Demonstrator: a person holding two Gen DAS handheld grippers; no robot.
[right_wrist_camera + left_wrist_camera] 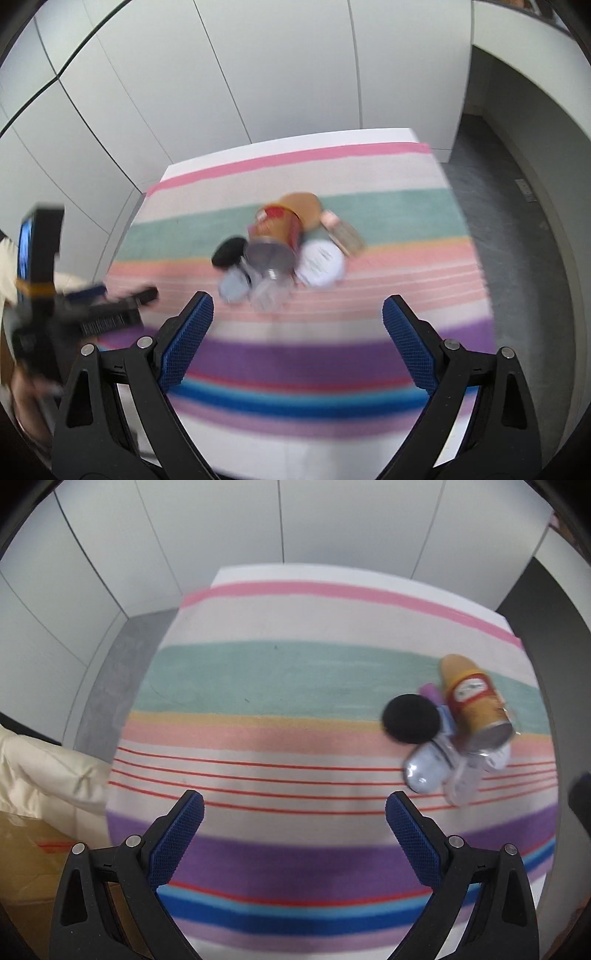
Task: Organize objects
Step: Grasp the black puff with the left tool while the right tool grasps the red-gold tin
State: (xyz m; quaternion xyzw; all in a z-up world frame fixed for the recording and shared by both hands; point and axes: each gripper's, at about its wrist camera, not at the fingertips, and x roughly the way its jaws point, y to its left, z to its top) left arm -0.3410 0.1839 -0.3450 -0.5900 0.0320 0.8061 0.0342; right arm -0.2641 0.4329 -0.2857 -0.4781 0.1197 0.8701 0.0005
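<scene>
A heap of small objects lies on a striped cloth (295, 672). It holds an orange can with a red label (474, 701), lying on its side, a black round lid (410, 718) and clear bottles (428, 770). In the right wrist view the can (277, 225), black lid (229, 251), a white round lid (319, 264) and a pink-capped tube (341, 230) show, blurred. My left gripper (294, 805) is open and empty, left of and nearer than the heap. My right gripper (297, 310) is open and empty, just short of the heap.
The striped cloth (295, 354) covers a table against white wall panels (280, 520). Grey floor (517, 240) lies to the right. The other gripper (74, 314) shows at the left of the right wrist view. A cream cloth (44, 771) lies at the left.
</scene>
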